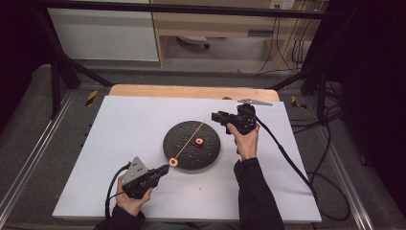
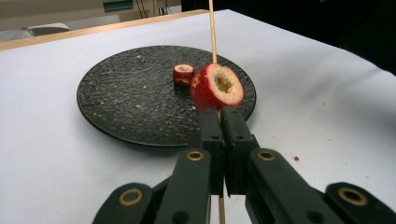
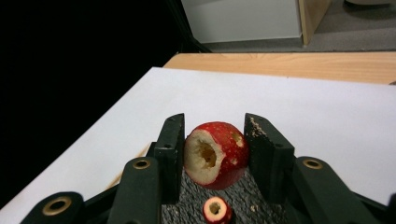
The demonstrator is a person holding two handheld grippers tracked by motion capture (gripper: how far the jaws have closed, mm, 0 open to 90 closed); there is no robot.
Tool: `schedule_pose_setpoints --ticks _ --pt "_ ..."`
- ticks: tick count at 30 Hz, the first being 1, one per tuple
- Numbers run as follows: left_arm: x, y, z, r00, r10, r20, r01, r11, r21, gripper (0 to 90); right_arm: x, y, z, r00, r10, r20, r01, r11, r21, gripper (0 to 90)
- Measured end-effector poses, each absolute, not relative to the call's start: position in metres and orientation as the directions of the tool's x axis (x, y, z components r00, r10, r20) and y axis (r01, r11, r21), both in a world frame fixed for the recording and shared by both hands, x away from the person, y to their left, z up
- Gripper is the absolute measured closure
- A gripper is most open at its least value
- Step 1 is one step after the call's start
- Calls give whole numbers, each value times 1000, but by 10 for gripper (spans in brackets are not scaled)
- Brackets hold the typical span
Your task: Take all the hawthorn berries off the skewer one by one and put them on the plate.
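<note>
While the left gripper [image 2: 219, 116], jaws pressed together on the thin wooden skewer [image 1: 187, 140], holds it from 7 toward 1 o'clock across the round black stone plate [image 1: 210, 149], the right gripper [image 3: 212, 154] pinches a cored red fruit [image 3: 215, 154] at the skewer's far tip, 1 o'clock; one fruit [image 2: 216, 87] already threaded.

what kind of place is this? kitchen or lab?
Likely a lab recording station, not a kitchen: a black frame surrounds the table, loose cables trail on the floor, and plain cabinets stand behind.
</note>
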State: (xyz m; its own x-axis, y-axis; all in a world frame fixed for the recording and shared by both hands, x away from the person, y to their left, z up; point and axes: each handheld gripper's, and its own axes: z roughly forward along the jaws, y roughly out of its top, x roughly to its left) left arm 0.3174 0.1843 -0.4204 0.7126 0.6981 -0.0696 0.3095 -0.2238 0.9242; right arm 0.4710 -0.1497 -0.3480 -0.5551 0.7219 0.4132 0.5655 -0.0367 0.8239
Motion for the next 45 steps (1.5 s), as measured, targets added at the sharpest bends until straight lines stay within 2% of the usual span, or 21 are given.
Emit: schedule_pose_setpoints --ticks 19,30,36,37,39,40,42,45 --pt "320 188 -420 700 710 -77 317 -213 924 880 451 -100 -428 -599 710 370 645 155 748 599" --pt "321 187 -421 700 710 -76 323 -220 921 881 444 -93 -448 -606 719 341 661 216 719 592" --pt "321 187 -421 700 710 -73 323 -223 920 881 440 -95 -440 -613 712 343 650 207 732 516" --pt "321 187 -421 700 710 -74 322 -222 920 880 437 -97 -433 -623 699 351 635 190 749 467" --pt "321 187 -421 699 711 -74 322 -221 921 881 435 -98 -429 -627 689 363 632 179 754 449" --pt "321 187 -421 700 711 -74 323 -222 920 881 430 -100 -421 -637 671 380 624 160 765 399" --pt "321 186 -421 701 710 -71 321 -225 920 881 427 -101 -418 -643 662 386 620 154 769 381" --pt "321 185 -422 702 709 -70 321 -226 920 880 417 -101 -410 -662 622 419 612 125 781 302"
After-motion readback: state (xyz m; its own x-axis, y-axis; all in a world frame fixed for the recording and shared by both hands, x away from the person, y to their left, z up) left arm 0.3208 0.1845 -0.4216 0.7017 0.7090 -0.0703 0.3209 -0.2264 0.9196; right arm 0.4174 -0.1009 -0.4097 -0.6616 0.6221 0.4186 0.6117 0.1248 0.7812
